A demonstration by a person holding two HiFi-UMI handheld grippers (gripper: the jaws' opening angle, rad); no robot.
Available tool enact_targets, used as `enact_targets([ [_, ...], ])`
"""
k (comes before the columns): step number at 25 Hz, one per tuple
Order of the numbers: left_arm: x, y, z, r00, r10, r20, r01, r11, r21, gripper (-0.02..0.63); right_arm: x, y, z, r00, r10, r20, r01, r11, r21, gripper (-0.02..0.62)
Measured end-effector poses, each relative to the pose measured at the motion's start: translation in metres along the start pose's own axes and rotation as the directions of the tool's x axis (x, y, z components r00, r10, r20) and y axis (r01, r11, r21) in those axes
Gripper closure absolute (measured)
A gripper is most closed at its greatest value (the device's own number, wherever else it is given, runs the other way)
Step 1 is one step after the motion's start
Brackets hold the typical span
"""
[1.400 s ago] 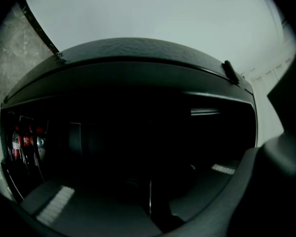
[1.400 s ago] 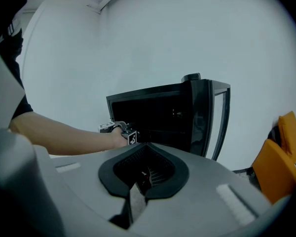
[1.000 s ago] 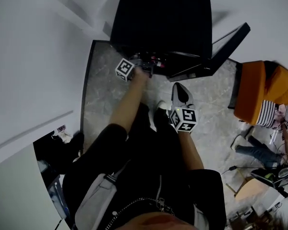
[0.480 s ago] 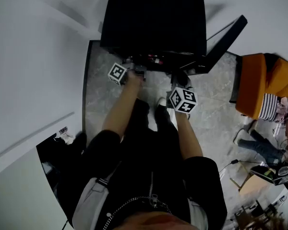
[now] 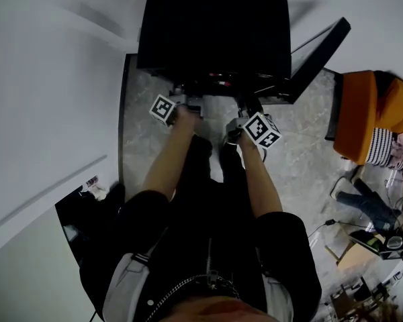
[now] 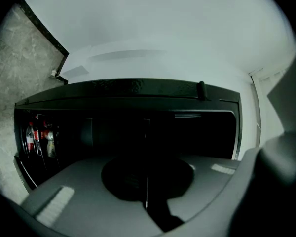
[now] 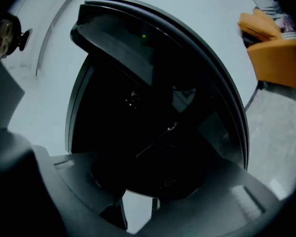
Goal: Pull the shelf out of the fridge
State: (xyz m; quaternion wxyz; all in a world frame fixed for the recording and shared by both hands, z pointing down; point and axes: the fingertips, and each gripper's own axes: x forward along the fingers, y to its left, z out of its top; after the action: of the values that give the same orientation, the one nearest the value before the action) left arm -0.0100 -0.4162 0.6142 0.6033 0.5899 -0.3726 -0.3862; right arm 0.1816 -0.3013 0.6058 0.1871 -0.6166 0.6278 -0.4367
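Note:
The black fridge [image 5: 215,25] stands open, its door [image 5: 316,56] swung out to the right. Its inside is too dark to pick out the shelf; in the right gripper view only a thin bright line [image 7: 158,139] crosses it. My left gripper [image 5: 181,104] is at the left of the fridge's open front, jaws shut [image 6: 147,191] and level. Whether anything thin is pinched is hidden. My right gripper [image 5: 245,113] is at the right of the opening. Its jaws have just been opening and stand apart [image 7: 140,209], nothing between them.
Bottles with red labels [image 6: 37,139] stand at the left of the dark inside. The floor is pale marble [image 5: 138,113] with white walls on both sides. An orange seat [image 5: 369,119] and a seated person's legs [image 5: 363,210] are to the right.
My right gripper has travelled up the picture to the fridge's open front, and its marker cube has rolled. The left gripper has stayed at the fridge's front.

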Motion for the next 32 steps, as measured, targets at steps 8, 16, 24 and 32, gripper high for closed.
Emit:
enact_targets([
  [8,-0.016,-0.003,-0.004,1.000,-0.002,-0.019,0.002,1.000,-0.002,0.584,0.008,-0.012,0.009,0.998,0.023,0.066,-0.032,0.989,0.141,0.463],
  [16,-0.026,-0.001,0.002,0.999,0.006,-0.032,-0.006,1.000,-0.003,0.583,0.017,-0.015,0.019,0.991,0.065,0.121,-0.094,0.962,0.256,0.482],
  [24,-0.019,-0.001,0.005,0.998,-0.006,-0.070,0.006,1.000,0.004,0.581,0.024,-0.023,0.023,0.986,0.074,0.149,-0.120,0.936,0.330,0.519],
  [32,-0.008,-0.004,0.019,0.998,-0.022,-0.061,0.022,1.000,0.004,0.589,0.027,-0.025,0.026,0.984,0.093,0.155,-0.143,0.923,0.357,0.541],
])
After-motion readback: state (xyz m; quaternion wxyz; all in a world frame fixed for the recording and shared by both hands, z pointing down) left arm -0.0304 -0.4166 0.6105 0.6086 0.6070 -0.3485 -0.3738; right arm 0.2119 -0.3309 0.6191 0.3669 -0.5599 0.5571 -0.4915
